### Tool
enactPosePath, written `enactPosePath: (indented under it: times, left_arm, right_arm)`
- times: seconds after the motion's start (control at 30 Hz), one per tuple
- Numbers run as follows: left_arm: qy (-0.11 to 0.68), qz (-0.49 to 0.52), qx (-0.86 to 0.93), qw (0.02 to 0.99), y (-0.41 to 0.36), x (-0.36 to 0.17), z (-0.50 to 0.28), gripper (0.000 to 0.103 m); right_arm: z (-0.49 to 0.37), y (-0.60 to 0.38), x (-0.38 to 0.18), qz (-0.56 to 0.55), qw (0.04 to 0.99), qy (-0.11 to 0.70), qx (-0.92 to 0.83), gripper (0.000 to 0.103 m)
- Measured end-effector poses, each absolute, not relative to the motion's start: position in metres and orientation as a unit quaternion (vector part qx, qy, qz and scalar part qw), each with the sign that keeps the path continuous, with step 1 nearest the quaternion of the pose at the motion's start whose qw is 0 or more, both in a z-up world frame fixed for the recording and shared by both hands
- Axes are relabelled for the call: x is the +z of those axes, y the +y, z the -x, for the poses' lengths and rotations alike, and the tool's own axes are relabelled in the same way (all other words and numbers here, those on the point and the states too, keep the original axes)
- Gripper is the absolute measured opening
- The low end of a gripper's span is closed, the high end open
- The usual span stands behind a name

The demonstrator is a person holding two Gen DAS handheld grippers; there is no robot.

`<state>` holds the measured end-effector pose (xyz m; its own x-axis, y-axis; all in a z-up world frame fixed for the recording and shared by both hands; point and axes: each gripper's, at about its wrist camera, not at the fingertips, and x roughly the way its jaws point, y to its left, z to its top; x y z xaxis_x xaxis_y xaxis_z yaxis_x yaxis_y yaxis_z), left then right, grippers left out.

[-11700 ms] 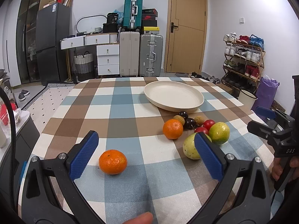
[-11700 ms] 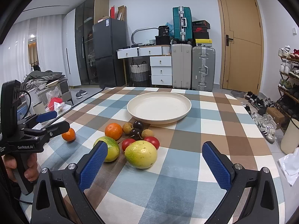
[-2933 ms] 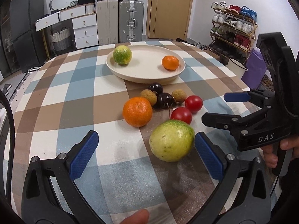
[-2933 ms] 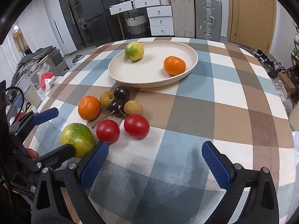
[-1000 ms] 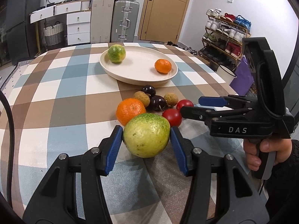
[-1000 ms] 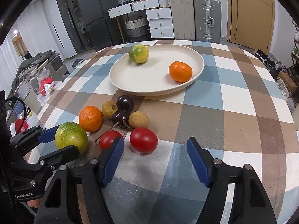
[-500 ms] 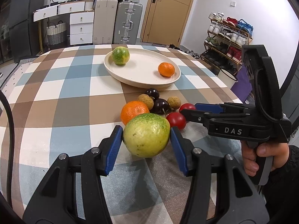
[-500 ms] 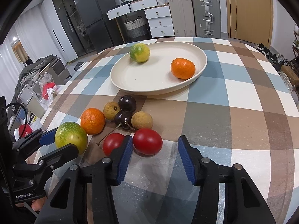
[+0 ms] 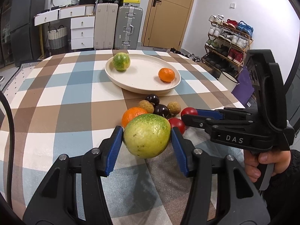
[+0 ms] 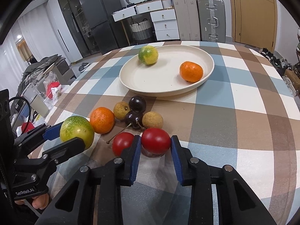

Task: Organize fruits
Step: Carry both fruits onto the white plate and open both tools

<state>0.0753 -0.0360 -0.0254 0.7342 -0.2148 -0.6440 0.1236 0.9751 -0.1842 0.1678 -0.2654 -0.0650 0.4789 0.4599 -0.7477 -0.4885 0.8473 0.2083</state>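
Between the blue pads of the left gripper (image 9: 147, 140) sits a large green-yellow fruit (image 9: 147, 135), clamped and lifted clear of the checked tablecloth (image 9: 75, 112). The right gripper (image 10: 155, 146) pinches a red tomato (image 10: 155, 140) beside its twin (image 10: 122, 143). Both loads should travel level and slowly to bare spots on the cream plate (image 9: 148, 91), released low so they cannot roll into the mandarin (image 9: 166, 74).
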Motion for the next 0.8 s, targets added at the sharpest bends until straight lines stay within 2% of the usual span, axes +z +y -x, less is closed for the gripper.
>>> enactPosePath:
  times: [0.8]
  left_arm:
    - [0.293, 0.063, -0.066, 0.952, -0.033, 0.009, -0.12, 0.05]
  right_arm:
    - [-0.177, -0.282, -0.027, -0.011, 0.885, 0.354, 0.303, 0.032]
